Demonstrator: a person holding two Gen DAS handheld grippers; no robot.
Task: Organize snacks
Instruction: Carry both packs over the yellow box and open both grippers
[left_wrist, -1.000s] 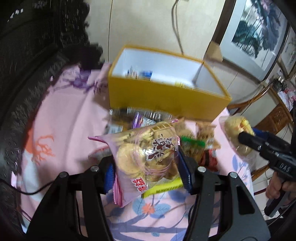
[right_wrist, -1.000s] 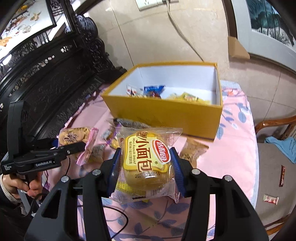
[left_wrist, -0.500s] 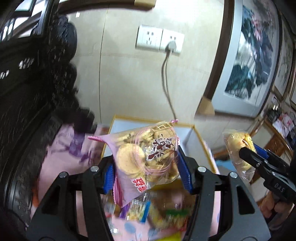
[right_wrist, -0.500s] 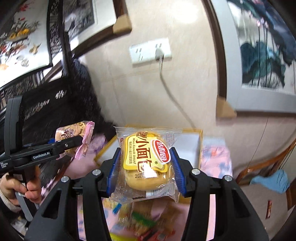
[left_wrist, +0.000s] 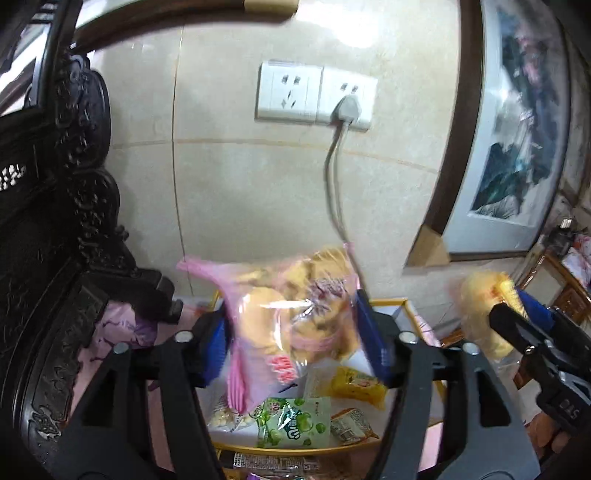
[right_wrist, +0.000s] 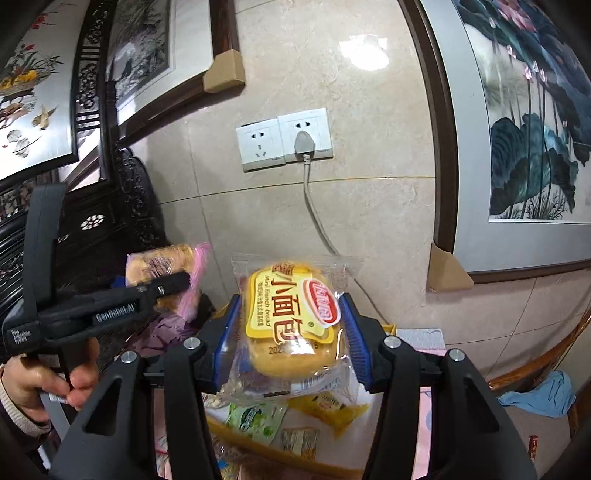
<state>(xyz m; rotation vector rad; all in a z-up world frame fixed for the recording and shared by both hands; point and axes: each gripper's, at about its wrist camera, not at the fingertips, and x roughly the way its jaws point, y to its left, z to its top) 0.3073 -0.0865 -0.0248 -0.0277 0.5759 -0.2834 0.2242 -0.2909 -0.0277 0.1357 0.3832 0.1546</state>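
Observation:
My left gripper is shut on a pink bag of round biscuits and holds it above the yellow box. The box holds several small snack packets, among them a green one and a yellow one. My right gripper is shut on a clear-wrapped mini French bread, also above the box. The left gripper and its pink bag show at the left of the right wrist view. The right gripper with the bread shows at the right of the left wrist view.
A tiled wall with a double socket and plugged cable is straight ahead. Carved dark wooden furniture stands at the left. Framed paintings hang on the wall. A wooden chair with a blue cloth is at the right.
Both grippers have lifted and moved forward over the box with their snacks still held; the views now look at the wall instead of down at the table.

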